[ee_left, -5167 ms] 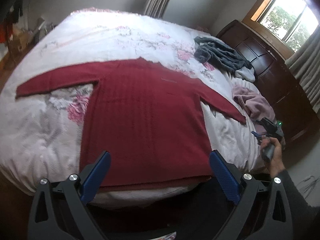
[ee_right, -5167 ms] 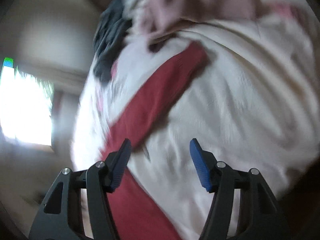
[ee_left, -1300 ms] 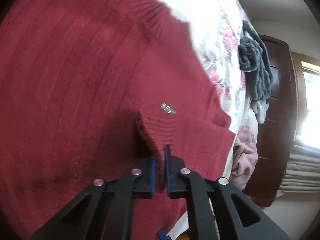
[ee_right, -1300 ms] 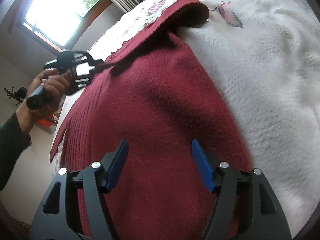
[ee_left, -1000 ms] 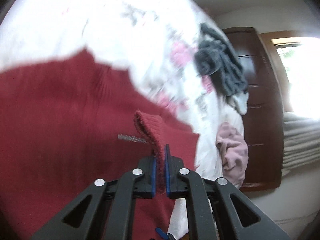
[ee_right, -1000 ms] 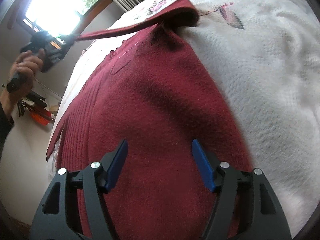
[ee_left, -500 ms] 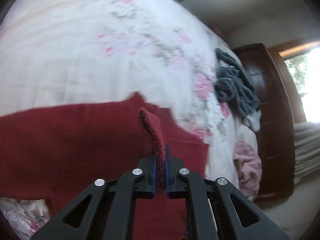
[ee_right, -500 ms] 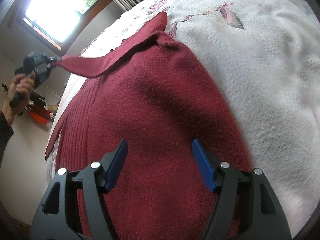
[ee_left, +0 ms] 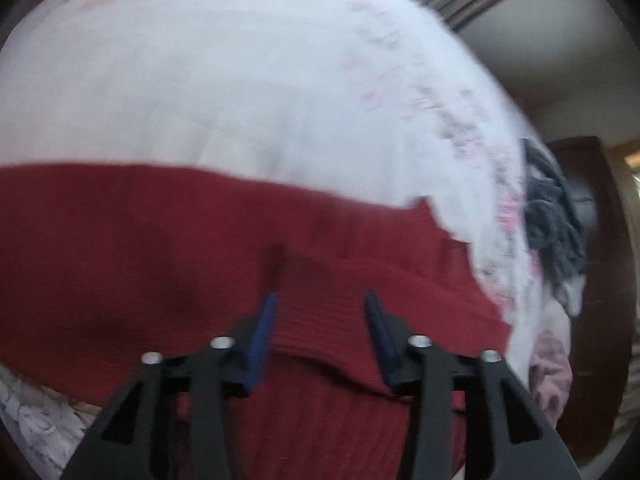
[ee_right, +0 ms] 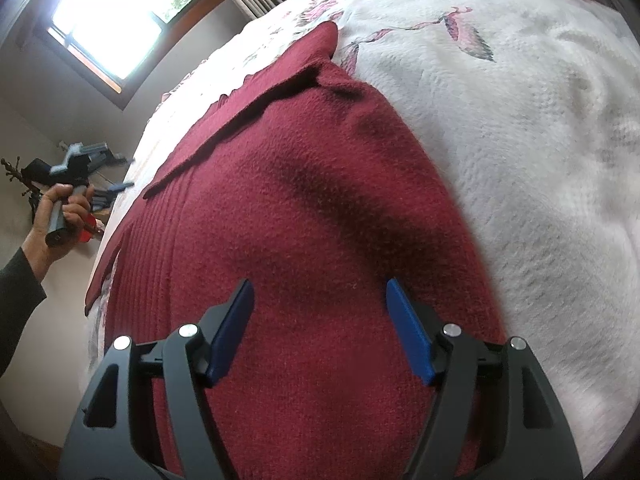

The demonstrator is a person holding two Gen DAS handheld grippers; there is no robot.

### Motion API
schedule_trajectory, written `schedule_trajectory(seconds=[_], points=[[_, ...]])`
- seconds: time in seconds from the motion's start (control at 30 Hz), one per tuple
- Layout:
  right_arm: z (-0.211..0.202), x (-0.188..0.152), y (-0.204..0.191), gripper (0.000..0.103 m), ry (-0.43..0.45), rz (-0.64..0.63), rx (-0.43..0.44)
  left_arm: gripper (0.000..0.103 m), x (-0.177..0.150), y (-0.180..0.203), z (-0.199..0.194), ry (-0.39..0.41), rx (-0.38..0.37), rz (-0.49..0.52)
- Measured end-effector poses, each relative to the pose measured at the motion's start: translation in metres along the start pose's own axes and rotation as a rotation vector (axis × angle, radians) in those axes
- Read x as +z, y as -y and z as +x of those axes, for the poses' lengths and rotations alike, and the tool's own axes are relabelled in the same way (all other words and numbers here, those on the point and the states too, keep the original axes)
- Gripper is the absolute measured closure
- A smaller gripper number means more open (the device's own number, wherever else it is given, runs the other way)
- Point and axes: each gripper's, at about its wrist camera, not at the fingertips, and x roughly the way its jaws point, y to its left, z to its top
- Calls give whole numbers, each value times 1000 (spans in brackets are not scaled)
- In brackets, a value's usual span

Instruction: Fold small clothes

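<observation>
A dark red knit sweater (ee_right: 304, 208) lies flat on the bed, its right sleeve (ee_right: 256, 92) folded across the chest. In the left wrist view the folded sleeve (ee_left: 360, 292) lies just ahead of my left gripper (ee_left: 320, 300), which is open with nothing held. My right gripper (ee_right: 320, 286) hovers open over the sweater's lower body, near its right side edge. The left gripper (ee_right: 80, 164) also shows in the right wrist view, held in a hand off the bed's left side.
A white floral bedspread (ee_right: 540, 140) covers the bed. A grey garment (ee_left: 556, 220) and a pink garment (ee_left: 550, 372) lie near the bed's right edge, beside a dark wooden dresser (ee_left: 592, 280). A bright window (ee_right: 112, 20) is at the far wall.
My left gripper carried the sleeve cuff across the sweater, then opened and let it go; the sleeve now lies folded over the chest. The right gripper stayed still and open.
</observation>
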Motion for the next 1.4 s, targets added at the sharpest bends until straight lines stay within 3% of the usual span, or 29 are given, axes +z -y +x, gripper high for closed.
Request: schedule_trajectory(seconds=[0.07,0.1,0.2,0.23,0.33,0.43,0.6,0.77,0.9,1.03,1.13,1.4], points=[[1,0,-1,34,0,-3,-3,54,-5,14,13,-56,-73,29],[0,-1,0,34,1,-4,-4,54,-7,18,23,-79,-75,37],[0,-2,-2,34,-3,-19,-17,55,-11,15,57,-128,8,37],[1,-2,-2,34,-6,-26,-20,60,-10,9,63,-136,20,13],[3,-2,-2,33,-12,-34,-26,65,-10,-8,56,-130,-12,-46],[5,-2,-3,32,-15,-41,-30,57,-12,-27,22,-90,-1,-56],[5,-3,-4,32,-17,-46,-38,39,-30,-114,-70,40,3,-170],[8,-4,-11,31,-30,-84,-75,39,-51,-241,-158,168,33,-383],[12,-7,-20,28,-40,-141,-122,38,-63,-319,-206,271,38,-536],[13,-8,-26,28,-42,-168,-161,38,-63,-370,-228,354,46,-634],[17,-9,-29,27,-50,-184,-186,38,-59,-390,-221,369,24,-692],[25,-10,-38,23,-77,-243,-224,37,-35,-408,-198,396,28,-754]])
